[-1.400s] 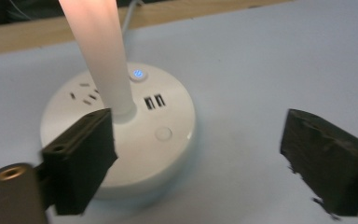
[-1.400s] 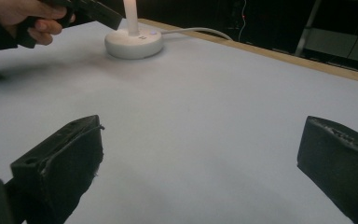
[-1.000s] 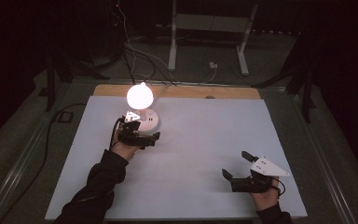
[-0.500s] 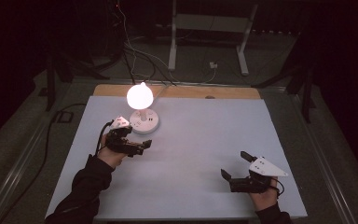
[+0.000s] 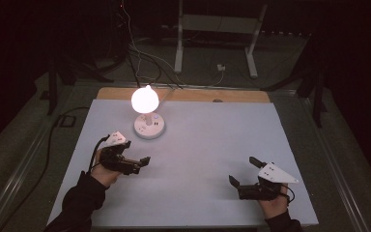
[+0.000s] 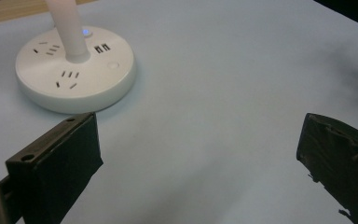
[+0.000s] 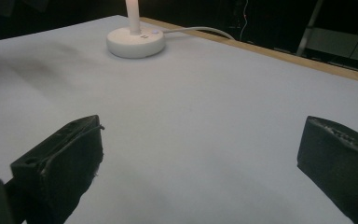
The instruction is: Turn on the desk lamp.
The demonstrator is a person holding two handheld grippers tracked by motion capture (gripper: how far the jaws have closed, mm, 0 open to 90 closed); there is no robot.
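Desk (image 5: 207,159) surface carries 1 lit lamp (image 5: 145,99) on a round socket base (image 5: 149,126), near the far-left corner. Left gripper (image 5: 142,163) hovers just beside the base, toward the near edge; jaws apart, holding nothing. Right gripper (image 5: 241,175) sits near the near-right corner, jaws apart, holding nothing. Risk: a careless sideways approach could knock the stem (image 6: 70,32) and tip the lamp.

White lamp base (image 6: 74,70) with blue light, pale blue table (image 5: 212,145), black fingers (image 6: 60,163)
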